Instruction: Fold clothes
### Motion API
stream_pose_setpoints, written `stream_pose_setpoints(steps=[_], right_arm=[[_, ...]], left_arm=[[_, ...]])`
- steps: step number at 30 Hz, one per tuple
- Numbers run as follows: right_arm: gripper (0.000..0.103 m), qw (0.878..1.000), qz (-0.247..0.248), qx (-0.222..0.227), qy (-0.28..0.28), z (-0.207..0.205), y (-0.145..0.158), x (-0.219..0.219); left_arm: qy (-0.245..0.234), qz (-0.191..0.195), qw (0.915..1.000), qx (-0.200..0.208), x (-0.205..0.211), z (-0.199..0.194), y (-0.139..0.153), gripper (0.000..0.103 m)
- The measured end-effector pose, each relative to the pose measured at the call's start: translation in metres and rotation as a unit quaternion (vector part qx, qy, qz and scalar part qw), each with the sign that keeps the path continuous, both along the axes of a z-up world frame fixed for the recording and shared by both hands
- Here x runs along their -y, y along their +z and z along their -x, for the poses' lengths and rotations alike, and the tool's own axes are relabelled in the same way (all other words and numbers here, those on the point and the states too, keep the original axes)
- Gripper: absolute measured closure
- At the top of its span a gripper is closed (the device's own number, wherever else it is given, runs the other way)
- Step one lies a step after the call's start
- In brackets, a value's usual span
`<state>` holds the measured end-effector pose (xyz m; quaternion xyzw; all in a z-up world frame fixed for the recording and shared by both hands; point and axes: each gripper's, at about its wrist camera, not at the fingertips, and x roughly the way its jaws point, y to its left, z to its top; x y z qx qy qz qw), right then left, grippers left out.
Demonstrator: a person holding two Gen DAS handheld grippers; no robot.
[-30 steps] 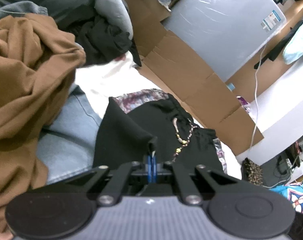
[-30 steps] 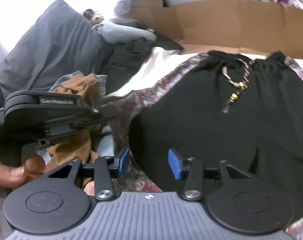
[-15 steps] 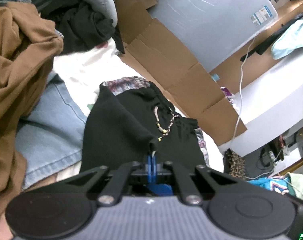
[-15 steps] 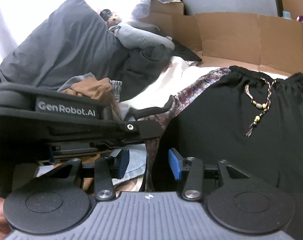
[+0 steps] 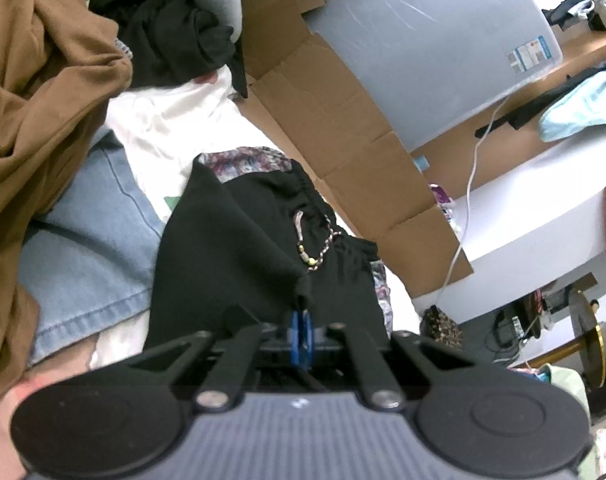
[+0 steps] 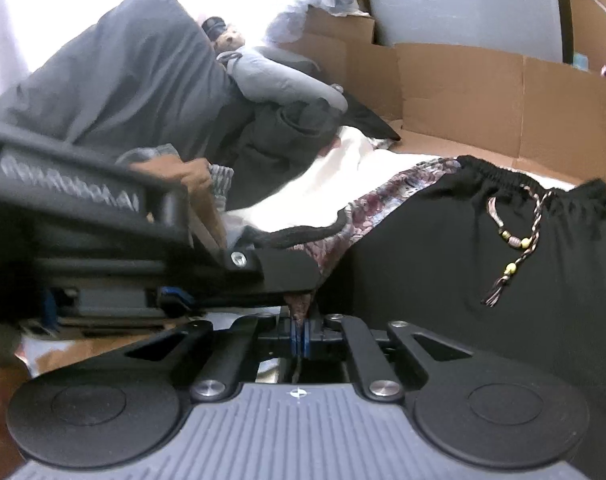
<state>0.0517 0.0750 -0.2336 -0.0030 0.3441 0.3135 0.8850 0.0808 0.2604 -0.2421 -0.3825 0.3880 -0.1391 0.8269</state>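
Black shorts (image 5: 231, 248) with an elastic waistband and a beaded drawstring (image 5: 319, 244) lie spread on a white sheet, with floral-patterned fabric (image 5: 243, 164) showing at their edges. My left gripper (image 5: 301, 322) is shut on a pulled-up corner of the black cloth. In the right wrist view the shorts (image 6: 463, 260) fill the right half. My right gripper (image 6: 299, 330) is shut on a tip of the floral fabric (image 6: 383, 200) at the shorts' near edge. The left gripper's black housing (image 6: 83, 208) crosses close in front on the left, right beside the right gripper.
A brown garment (image 5: 35, 92) and blue denim (image 5: 83, 256) lie left of the shorts. Dark clothes (image 5: 175, 44) and a grey pillow (image 6: 123, 80) are heaped behind. Flattened cardboard (image 5: 335, 128) and a grey plastic lid (image 5: 423, 48) stand along the far side.
The right gripper has moved in beside the left gripper and gone from open to shut, now pinching the floral fabric edge. The left gripper has kept its hold on the black cloth.
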Motion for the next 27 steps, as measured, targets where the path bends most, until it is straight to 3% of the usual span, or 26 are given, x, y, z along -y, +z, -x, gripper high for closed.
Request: stream_pose_setpoints(steps=[11, 14, 17, 27], right_arm=[[0.101, 0.999, -0.008, -0.028, -0.036, -0.012, 0.004, 0.025], [0.101, 0.997, -0.020, -0.038, -0.062, -0.018, 0.009, 0.046], [0.101, 0.994, -0.035, -0.047, -0.091, -0.022, 0.014, 0.068], [0.101, 0.980, -0.064, -0.045, -0.183, -0.019, 0.037, 0.152]], left_arm=[[0.025, -0.008, 0.9996, -0.012, -0.001, 0.006, -0.005, 0.090], [0.023, -0.011, 0.9995, -0.018, 0.004, 0.004, -0.009, 0.089], [0.016, -0.030, 0.9991, -0.023, 0.013, 0.001, -0.012, 0.080], [-0.030, -0.062, 0.9961, -0.055, 0.041, -0.007, -0.032, 0.075]])
